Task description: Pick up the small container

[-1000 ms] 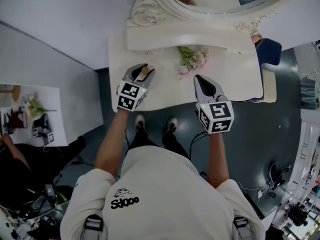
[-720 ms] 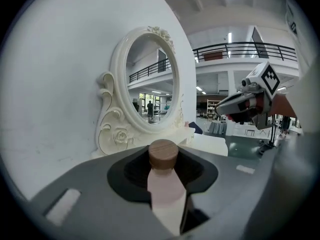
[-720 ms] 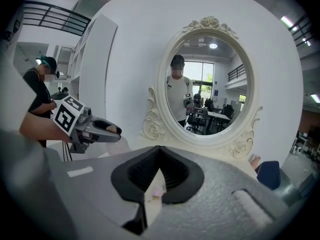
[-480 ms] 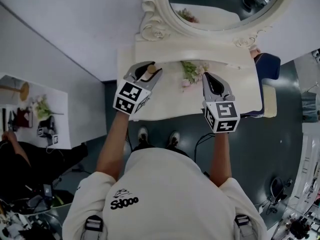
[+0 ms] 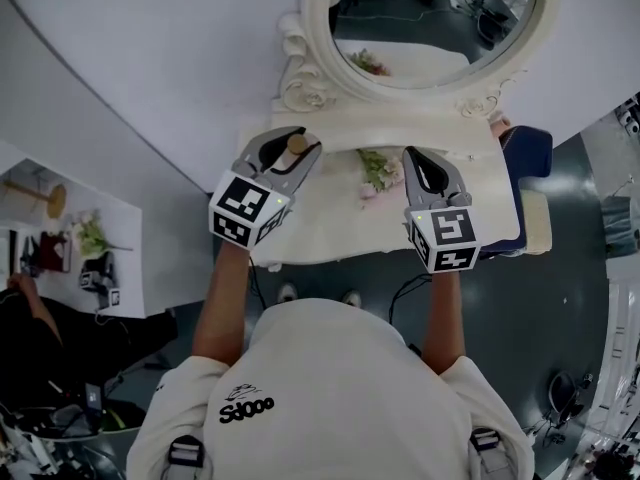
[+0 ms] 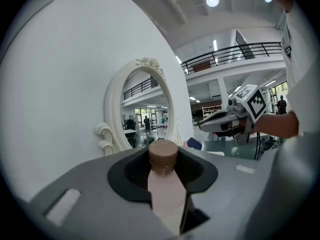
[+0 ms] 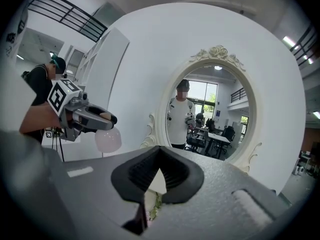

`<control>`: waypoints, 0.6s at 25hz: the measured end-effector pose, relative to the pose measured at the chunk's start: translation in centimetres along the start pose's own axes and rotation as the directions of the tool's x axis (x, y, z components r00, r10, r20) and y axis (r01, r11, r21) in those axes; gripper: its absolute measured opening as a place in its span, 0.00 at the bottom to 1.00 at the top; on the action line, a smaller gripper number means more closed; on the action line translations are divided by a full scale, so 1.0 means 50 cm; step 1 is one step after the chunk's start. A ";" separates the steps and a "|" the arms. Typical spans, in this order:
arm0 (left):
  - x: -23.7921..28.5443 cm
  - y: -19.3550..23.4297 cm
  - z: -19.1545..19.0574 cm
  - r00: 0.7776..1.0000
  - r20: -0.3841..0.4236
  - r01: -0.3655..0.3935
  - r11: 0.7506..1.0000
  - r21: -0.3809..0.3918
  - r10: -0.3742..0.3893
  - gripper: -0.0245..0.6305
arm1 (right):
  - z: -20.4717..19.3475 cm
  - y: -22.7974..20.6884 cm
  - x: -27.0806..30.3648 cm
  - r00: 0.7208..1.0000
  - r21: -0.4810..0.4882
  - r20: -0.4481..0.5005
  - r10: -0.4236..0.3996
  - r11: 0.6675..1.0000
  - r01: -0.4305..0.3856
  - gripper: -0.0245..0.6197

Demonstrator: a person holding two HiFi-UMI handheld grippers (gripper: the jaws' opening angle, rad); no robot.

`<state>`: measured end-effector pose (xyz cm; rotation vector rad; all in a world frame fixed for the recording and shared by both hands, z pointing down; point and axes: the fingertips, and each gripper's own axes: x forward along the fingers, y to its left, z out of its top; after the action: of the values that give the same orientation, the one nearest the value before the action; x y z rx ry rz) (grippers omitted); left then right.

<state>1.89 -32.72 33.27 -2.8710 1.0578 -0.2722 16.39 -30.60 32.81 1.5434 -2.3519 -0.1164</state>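
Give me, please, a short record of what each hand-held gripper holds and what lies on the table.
left hand-held gripper: shut on the bottle near its neck
bottle: pink, brown cap, round body hanging free below the jaws
right hand-held gripper: shut, empty, over the table
flowers: lying on the table, near the right gripper
mirror: oval, behind the table

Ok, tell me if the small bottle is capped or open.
Capped: a brown stopper tops the pink bottle clamped in the left gripper.
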 end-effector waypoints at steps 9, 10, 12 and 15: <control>-0.015 -0.006 0.067 0.998 0.067 0.007 0.999 0.048 -0.010 0.26 | 0.039 -0.013 0.001 0.999 -0.027 0.044 -0.002 1.000 0.003 0.04; -0.017 -0.006 0.073 0.997 0.075 0.005 0.999 0.049 -0.009 0.26 | 0.042 -0.012 0.001 0.999 -0.027 0.047 0.001 1.000 0.000 0.04; -0.019 -0.005 0.082 0.996 0.085 0.002 0.999 0.051 -0.006 0.26 | 0.046 -0.013 0.001 0.999 -0.027 0.050 0.003 1.000 -0.002 0.04; -0.020 -0.003 0.086 0.996 0.090 -0.005 0.999 0.054 0.000 0.26 | 0.047 -0.013 0.003 0.999 -0.033 0.046 0.005 0.999 -0.004 0.04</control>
<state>2.04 -31.92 28.92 -2.8052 1.0217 -0.1672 16.20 -31.28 30.49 1.5362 -2.3766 -0.1905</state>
